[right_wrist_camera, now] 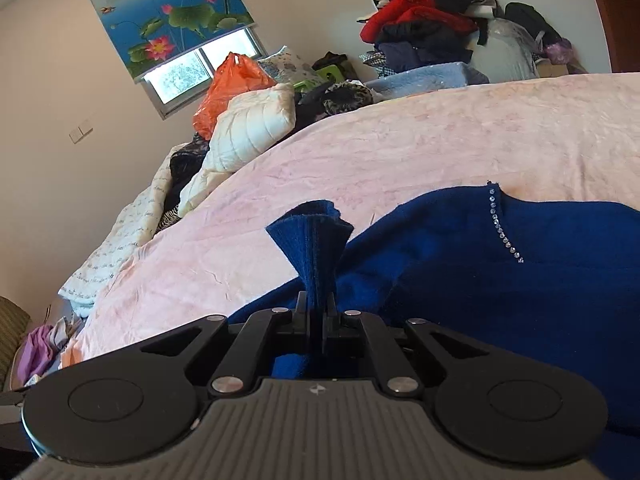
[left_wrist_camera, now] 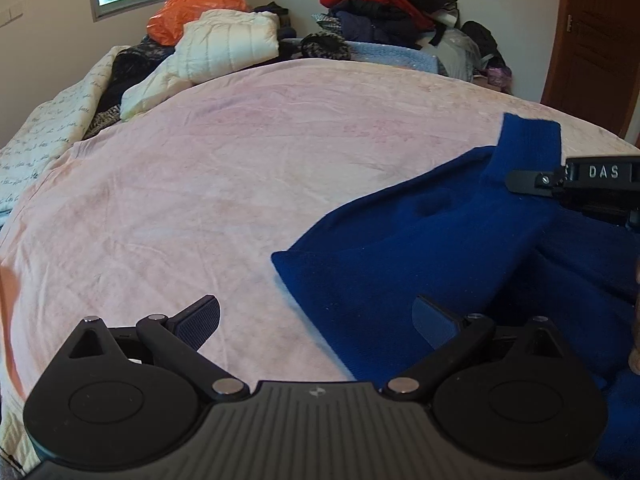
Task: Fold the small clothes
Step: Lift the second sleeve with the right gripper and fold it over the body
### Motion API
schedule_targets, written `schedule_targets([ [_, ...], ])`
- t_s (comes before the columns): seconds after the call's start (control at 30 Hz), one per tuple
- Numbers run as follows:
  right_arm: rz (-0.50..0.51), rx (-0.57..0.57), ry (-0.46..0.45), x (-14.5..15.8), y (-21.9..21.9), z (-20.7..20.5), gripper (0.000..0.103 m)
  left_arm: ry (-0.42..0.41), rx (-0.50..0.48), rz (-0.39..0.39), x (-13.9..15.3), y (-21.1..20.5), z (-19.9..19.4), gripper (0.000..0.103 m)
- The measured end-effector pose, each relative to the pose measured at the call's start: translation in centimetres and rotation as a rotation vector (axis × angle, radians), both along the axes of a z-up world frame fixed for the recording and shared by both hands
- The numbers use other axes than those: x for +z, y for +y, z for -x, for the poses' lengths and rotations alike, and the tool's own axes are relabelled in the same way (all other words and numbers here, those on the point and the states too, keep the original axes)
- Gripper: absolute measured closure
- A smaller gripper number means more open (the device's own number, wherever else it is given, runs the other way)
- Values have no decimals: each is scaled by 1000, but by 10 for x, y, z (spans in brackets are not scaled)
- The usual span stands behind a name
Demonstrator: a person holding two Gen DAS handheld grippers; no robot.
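Observation:
A small blue sweater (left_wrist_camera: 420,248) lies on the pink bedspread (left_wrist_camera: 224,184) at the right of the left wrist view. My left gripper (left_wrist_camera: 316,320) is open and empty, low over the bedspread by the sweater's near left corner. My right gripper (right_wrist_camera: 318,304) is shut on the sweater's ribbed sleeve cuff (right_wrist_camera: 312,236), which fans out beyond the fingers. In the left wrist view the right gripper (left_wrist_camera: 520,182) comes in from the right edge and holds that cuff (left_wrist_camera: 524,140). The sweater body (right_wrist_camera: 480,264) has a line of rhinestones (right_wrist_camera: 504,232) at the neck.
A white quilted jacket (left_wrist_camera: 228,46), an orange plastic bag (left_wrist_camera: 192,4) and a script-print quilt (left_wrist_camera: 44,136) lie at the bed's far left. A heap of red and dark clothes (left_wrist_camera: 392,4) stands against the back wall. A brown door (left_wrist_camera: 596,40) is at the right.

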State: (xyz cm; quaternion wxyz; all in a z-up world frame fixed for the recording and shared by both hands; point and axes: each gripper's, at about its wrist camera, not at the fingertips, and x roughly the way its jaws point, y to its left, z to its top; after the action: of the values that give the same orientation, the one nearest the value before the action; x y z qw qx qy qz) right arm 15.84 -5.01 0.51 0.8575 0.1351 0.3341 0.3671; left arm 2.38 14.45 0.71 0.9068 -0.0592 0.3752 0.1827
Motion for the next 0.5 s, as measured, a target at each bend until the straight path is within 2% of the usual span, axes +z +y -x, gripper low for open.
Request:
schedule_targets([
  [0.2,-19,-12,-50,38,-6,-9,96,2,-58,-77,-5,-30,-26,0],
  [0.5,-30,-55,-26,53,-17,-33,96,25,-96,-115,-14,-51,-47,0],
])
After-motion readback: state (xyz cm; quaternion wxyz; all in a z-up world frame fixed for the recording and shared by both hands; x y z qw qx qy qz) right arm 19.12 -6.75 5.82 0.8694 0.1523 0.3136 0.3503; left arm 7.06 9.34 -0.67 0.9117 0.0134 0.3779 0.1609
